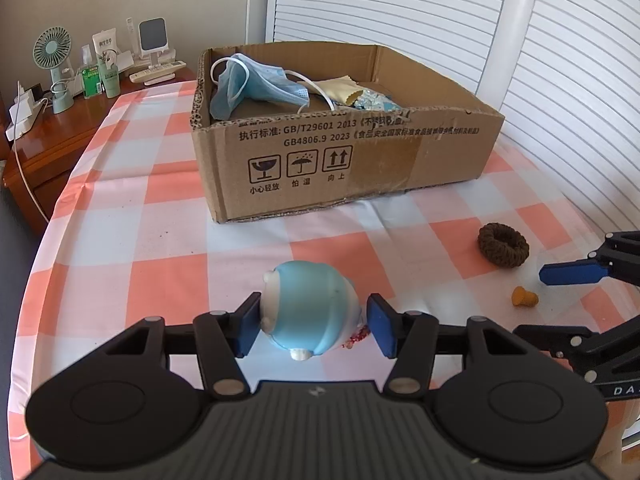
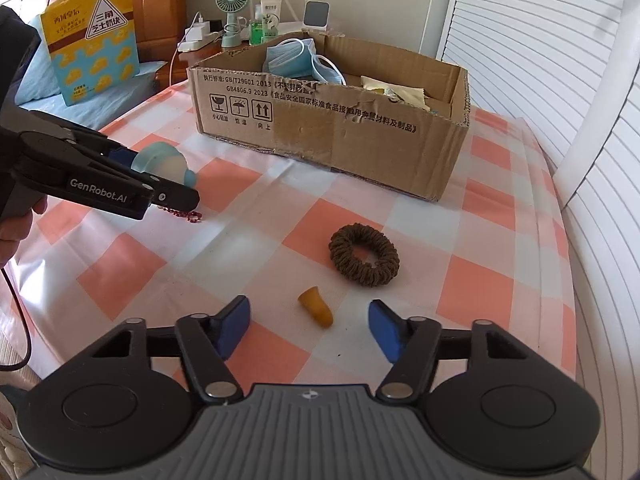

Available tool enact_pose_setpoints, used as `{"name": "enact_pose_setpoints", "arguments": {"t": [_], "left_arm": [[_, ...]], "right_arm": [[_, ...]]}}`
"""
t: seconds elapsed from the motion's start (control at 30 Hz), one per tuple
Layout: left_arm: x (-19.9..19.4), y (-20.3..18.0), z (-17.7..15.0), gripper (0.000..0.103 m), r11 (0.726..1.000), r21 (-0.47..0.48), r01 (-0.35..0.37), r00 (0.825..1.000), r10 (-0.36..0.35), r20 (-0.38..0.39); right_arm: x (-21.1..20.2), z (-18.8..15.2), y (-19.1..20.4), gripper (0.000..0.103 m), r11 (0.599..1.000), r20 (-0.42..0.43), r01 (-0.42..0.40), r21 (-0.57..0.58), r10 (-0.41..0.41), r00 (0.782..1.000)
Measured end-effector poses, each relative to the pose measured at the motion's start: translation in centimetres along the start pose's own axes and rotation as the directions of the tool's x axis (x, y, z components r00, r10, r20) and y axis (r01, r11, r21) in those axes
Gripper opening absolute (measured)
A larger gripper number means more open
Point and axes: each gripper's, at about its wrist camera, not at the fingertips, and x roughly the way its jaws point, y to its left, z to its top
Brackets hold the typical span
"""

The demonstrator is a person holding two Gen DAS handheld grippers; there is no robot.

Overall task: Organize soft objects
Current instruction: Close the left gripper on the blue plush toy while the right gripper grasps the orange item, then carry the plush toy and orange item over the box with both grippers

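Checked cloth (image 1: 120, 200), blue toy (image 1: 310, 308) between left tongs (image 1: 314, 330)

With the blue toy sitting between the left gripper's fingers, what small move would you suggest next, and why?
Probably lift the left gripper slightly and carry the blue toy toward the cardboard box. Its pads appear pressed against both sides of the toy, the box stands open just ahead, and masks already lie inside.

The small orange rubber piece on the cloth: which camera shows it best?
The right wrist view: the orange rubber piece lies near the centre, whole, between the open right gripper fingers. In the left wrist view it is small, near the right edge.
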Motion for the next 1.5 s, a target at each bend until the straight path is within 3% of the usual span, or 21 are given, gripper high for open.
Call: {"name": "enact_pose_setpoints", "arguments": {"t": [0.13,0.3,0.37,0.83,0.97,1.07,1.5], "left_arm": [[0.0,0.1,0.0,0.056,1.0,-0.004,0.002,1.0,-0.002,0.001],[0.0,0.1,0.1,0.056,1.0,-0.004,0.002,1.0,-0.002,0.0],[0.0,0.1,0.1,0.056,1.0,-0.005,0.002,1.0,-0.002,0.0],[0.0,0.0,0.1,0.059,1.0,-0.006,0.005,1.0,-0.005,0.0],[-0.2,0.0,0.2,0.056,1.0,-0.007,0.012,1.0,-0.012,0.004],[-0.4,0.0,0.3,0.048,1.0,-0.001,0.012,1.0,-0.012,0.009],[-2.0,-0.3,1.0,0.046,0.998,0.047,0.046,0.999,-0.046,0.008]], "right_arm": [[0.4,-0.1,-0.1,0.056,1.0,-0.008,-0.016,0.001,0.016,1.0],[0.4,0.1,-0.2,0.029,0.999,-0.003,-0.036,0.007,0.036,0.999],[0.3,0.0,0.0,0.025,1.0,-0.003,-0.032,-0.001,0.032,0.999],[-0.1,-0.3,0.4,0.024,1.0,-0.003,-0.023,-0.019,0.023,1.0],[-0.2,-0.3,0.6,0.022,0.999,-0.003,-0.022,-0.024,0.022,1.0],[-0.5,-0.4,0.7,0.022,0.999,-0.003,-0.023,-0.027,0.023,1.0],[-1.4,-0.2,0.6,0.022,0.999,0.018,-0.036,-0.027,0.036,0.999]]}}
